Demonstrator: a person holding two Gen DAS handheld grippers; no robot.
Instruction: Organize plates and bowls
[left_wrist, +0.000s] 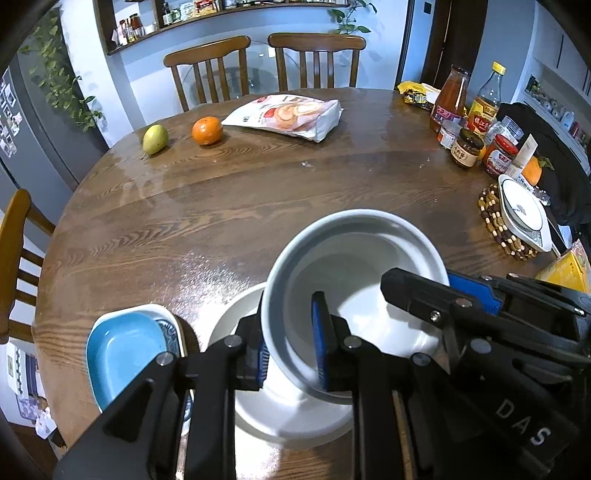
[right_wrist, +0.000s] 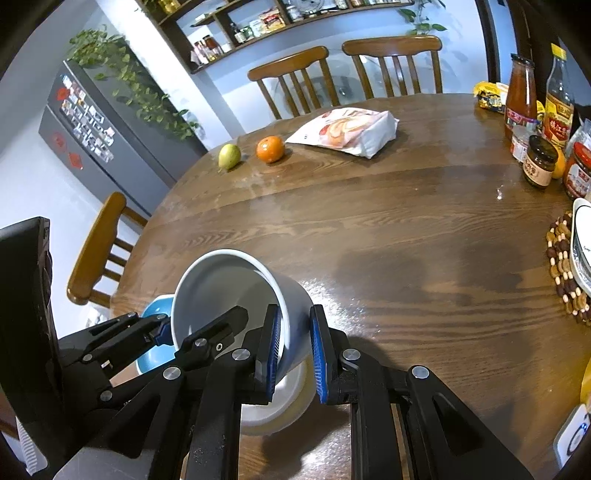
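Observation:
A deep white bowl (left_wrist: 351, 266) is held tilted just above a second white bowl (left_wrist: 295, 424) that stands on the round wooden table (left_wrist: 221, 221). My left gripper (left_wrist: 291, 343) is shut on the tilted bowl's near left rim. My right gripper (right_wrist: 295, 350) straddles the opposite rim, one finger inside and one outside, with a small gap showing; the bowl (right_wrist: 229, 295) also shows in that view. My right gripper's fingers (left_wrist: 424, 295) show in the left wrist view. A blue dish (left_wrist: 122, 350) lies in a patterned plate at the near left.
A white plate (left_wrist: 524, 214) rests on a beaded trivet (left_wrist: 491, 221) at the right edge. Sauce bottles and jars (left_wrist: 465, 122) crowd the far right. A pear (left_wrist: 155, 139), an orange (left_wrist: 207, 130) and a snack bag (left_wrist: 288, 114) lie at the far side. Chairs surround the table.

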